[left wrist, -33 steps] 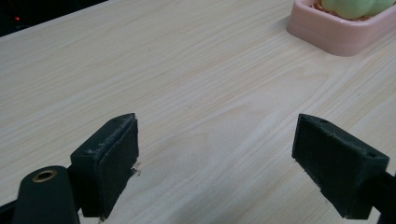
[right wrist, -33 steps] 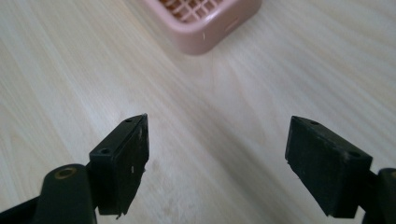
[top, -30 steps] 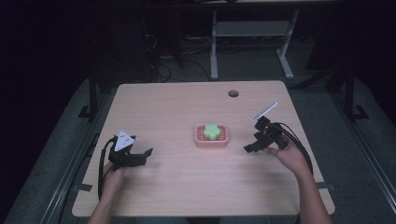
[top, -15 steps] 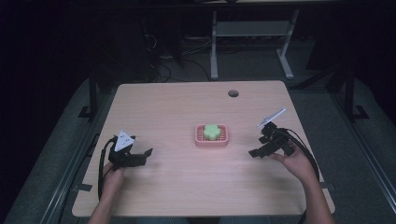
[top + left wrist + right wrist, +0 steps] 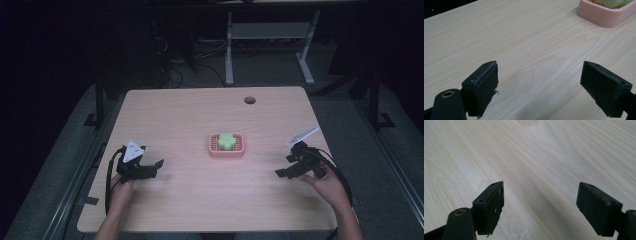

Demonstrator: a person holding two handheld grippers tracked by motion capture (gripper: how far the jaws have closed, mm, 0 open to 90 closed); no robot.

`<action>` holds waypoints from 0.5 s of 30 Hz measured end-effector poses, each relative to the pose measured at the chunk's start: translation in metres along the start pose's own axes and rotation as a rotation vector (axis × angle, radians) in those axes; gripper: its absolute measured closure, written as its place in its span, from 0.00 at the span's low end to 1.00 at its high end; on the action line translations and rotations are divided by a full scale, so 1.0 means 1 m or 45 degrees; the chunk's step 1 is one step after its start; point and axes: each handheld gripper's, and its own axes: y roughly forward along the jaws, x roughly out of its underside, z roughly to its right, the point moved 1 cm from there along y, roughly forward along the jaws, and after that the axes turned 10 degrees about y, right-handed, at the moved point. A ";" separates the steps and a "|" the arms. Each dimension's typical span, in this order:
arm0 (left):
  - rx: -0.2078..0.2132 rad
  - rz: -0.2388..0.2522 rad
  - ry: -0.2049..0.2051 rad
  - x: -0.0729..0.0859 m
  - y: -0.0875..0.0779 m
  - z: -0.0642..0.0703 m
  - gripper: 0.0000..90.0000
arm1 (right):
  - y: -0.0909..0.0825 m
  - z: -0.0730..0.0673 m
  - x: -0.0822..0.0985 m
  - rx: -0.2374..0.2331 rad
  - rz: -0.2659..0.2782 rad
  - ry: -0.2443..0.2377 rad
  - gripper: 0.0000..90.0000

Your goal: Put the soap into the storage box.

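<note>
Both grippers sit low over the table [image 5: 200, 125] with their jaws spread wide and nothing between them. The left gripper [image 5: 152, 167] is near the table's left edge, held by the person's left hand [image 5: 120, 192], with its grey three-cornered plate on top and a black cable looping off the back. In the left gripper view its two black pads [image 5: 482, 87] stand well apart over bare wood, and the corner of the pink tray [image 5: 604, 15] peeks in at the top right, so that gripper is aimed roughly toward it.

The pink tray [image 5: 215, 150] is pretty much dead centre on the tabletop, lying flat, with a green flower-shaped piece [image 5: 227, 140] resting inside it. It's between the two grippers, well apart from both, touched by neither.

The right gripper [image 5: 282, 172] is over near the table's right edge in the person's right hand [image 5: 330, 182], tips pointing left toward the middle of the table. In the right gripper view its pads [image 5: 490, 207] are just as far apart, over plain light wood grain.

Farther out, a small dark round hole [image 5: 249, 100] sits near the far edge of the table, right of centre. Beyond the table are a white metal frame [image 5: 270, 35] and some cables on a dark floor.
</note>
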 end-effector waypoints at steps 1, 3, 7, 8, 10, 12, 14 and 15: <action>0.001 0.000 -0.007 0.000 0.000 0.001 0.16 | 0.000 0.001 0.003 0.001 0.006 0.002 0.24; 0.001 0.007 0.000 0.000 0.001 0.001 0.16 | -0.001 0.002 0.008 -0.008 0.015 0.010 0.24; 0.006 0.001 0.012 -0.001 0.001 0.002 0.16 | -0.003 0.005 0.018 -0.006 0.023 0.032 0.24; 0.007 -0.003 0.013 -0.001 0.000 0.002 0.16 | -0.004 0.005 0.021 -0.002 0.027 0.032 0.24; 0.008 -0.004 0.012 -0.001 0.001 0.002 0.16 | -0.004 0.006 0.025 -0.001 0.029 0.037 0.24; 0.008 -0.006 0.011 -0.001 0.001 0.003 0.16 | -0.005 0.007 0.028 0.000 0.029 0.040 0.24; 0.009 -0.004 0.012 -0.001 0.001 0.003 0.16 | -0.006 0.007 0.031 0.002 0.034 0.042 0.24; 0.011 -0.003 0.009 -0.001 0.001 0.003 0.16 | -0.007 0.007 0.034 -0.002 0.038 0.046 0.24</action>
